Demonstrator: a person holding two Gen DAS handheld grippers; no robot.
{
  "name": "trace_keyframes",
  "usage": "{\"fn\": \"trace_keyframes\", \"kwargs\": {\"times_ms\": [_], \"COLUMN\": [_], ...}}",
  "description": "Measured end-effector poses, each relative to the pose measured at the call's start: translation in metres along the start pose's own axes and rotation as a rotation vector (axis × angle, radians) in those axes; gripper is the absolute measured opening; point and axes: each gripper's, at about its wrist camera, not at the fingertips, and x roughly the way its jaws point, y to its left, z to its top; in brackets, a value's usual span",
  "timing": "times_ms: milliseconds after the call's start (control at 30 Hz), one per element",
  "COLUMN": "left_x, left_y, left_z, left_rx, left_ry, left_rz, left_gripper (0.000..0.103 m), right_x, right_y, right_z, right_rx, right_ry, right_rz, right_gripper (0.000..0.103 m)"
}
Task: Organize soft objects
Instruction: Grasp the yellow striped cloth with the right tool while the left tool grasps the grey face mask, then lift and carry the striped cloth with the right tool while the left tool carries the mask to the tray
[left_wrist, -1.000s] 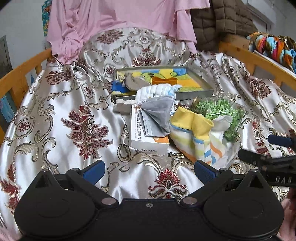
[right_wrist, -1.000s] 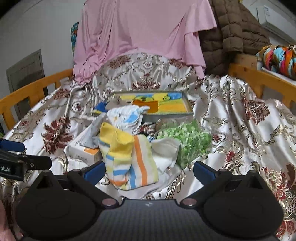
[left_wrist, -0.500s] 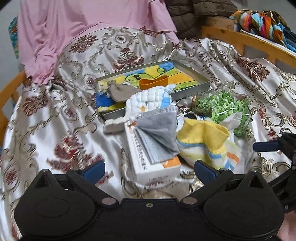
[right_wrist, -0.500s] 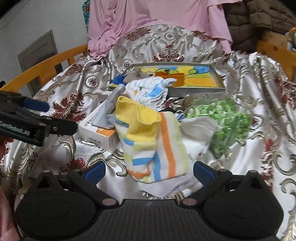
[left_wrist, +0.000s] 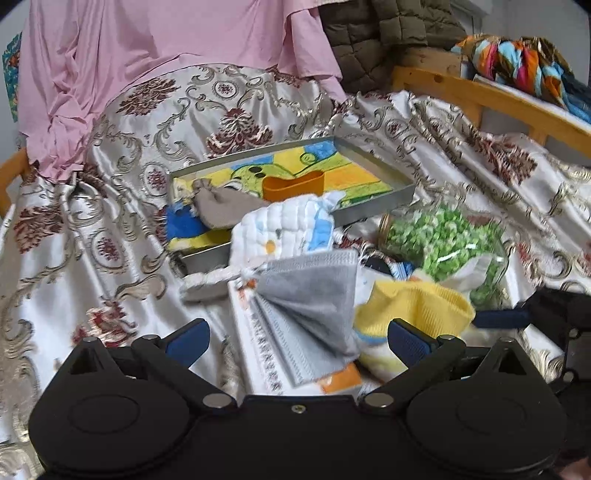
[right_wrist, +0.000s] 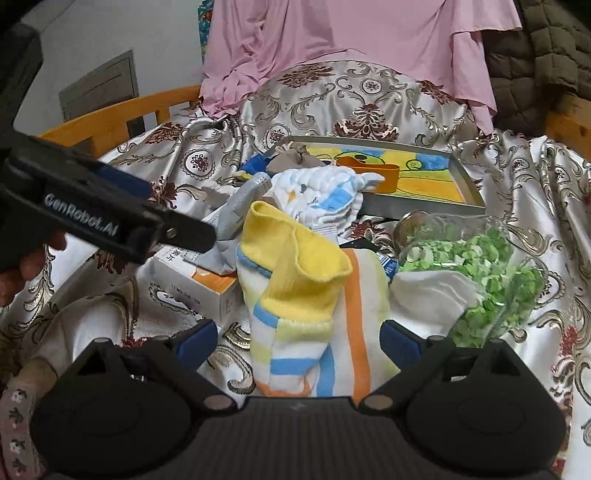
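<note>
A pile of soft things lies on the satin cloth (left_wrist: 92, 229). A grey face mask (left_wrist: 306, 310) lies on a white box (left_wrist: 258, 354). A yellow striped sock (right_wrist: 295, 288) lies next to it and also shows in the left wrist view (left_wrist: 413, 306). A white and blue quilted cloth (left_wrist: 288, 229) lies behind them. My left gripper (left_wrist: 297, 338) is open, with the mask between its fingers. My right gripper (right_wrist: 297, 338) is open, with the striped sock between its fingers. A grey pouch (left_wrist: 229, 206) lies in a metal tray (left_wrist: 373, 208).
A clear jar of green bits (right_wrist: 476, 266) lies on its side at the right. An orange cup (left_wrist: 293, 184) stands in the tray. A pink garment (left_wrist: 166, 55) and a brown quilted coat (left_wrist: 388, 33) hang at the back. Wooden rails (left_wrist: 480, 96) border the bed.
Both grippers have moved forward and closer to the pile. The mask now sits between the left fingers and the striped sock between the right fingers. Both stay open.
</note>
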Motion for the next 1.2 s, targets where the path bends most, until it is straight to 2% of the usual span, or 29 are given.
{"fn": "trace_keyframes", "kwargs": {"times_ms": [233,400,500,600,667,767,867,1000,1067,1200], "left_x": [0.014,0.013,0.019,0.026,0.03,0.031,0.028,0.028,0.029,0.026], "left_y": [0.003,0.014,0.018,0.023,0.028,0.031,0.031,0.034,0.036,0.04], "left_z": [0.0,0.001,0.002,0.002,0.002,0.001,0.001,0.001,0.0,-0.001], "left_rx": [-0.033,-0.116,-0.157,-0.21,-0.25,-0.29,-0.288,-0.318,-0.333,-0.356], "left_ry": [0.014,0.004,0.011,0.033,0.05,0.061,0.048,0.056,0.061,0.051], "left_rz": [-0.03,-0.05,-0.062,-0.09,-0.115,-0.139,-0.141,-0.16,-0.156,-0.146], "left_gripper": [0.1,0.1,0.096,0.081,0.065,0.05,0.037,0.023,0.015,0.01], "right_x": [0.006,0.005,0.005,0.008,0.009,0.008,0.006,0.006,0.004,0.001], "right_y": [-0.003,-0.004,-0.005,-0.005,-0.005,-0.007,-0.009,-0.01,-0.01,-0.01], "right_z": [0.002,0.003,0.003,0.003,0.003,0.003,0.003,0.003,0.003,0.004], "right_rx": [0.014,0.02,0.021,0.025,0.028,0.036,0.047,0.053,0.052,0.051], "right_ry": [-0.008,-0.012,-0.015,-0.008,-0.006,-0.012,-0.018,-0.018,-0.025,-0.046], "right_rz": [0.027,0.032,0.028,0.023,0.016,0.004,-0.005,-0.011,-0.013,-0.018], "right_gripper": [0.08,0.069,0.061,0.051,0.044,0.043,0.037,0.023,0.02,0.015]}}
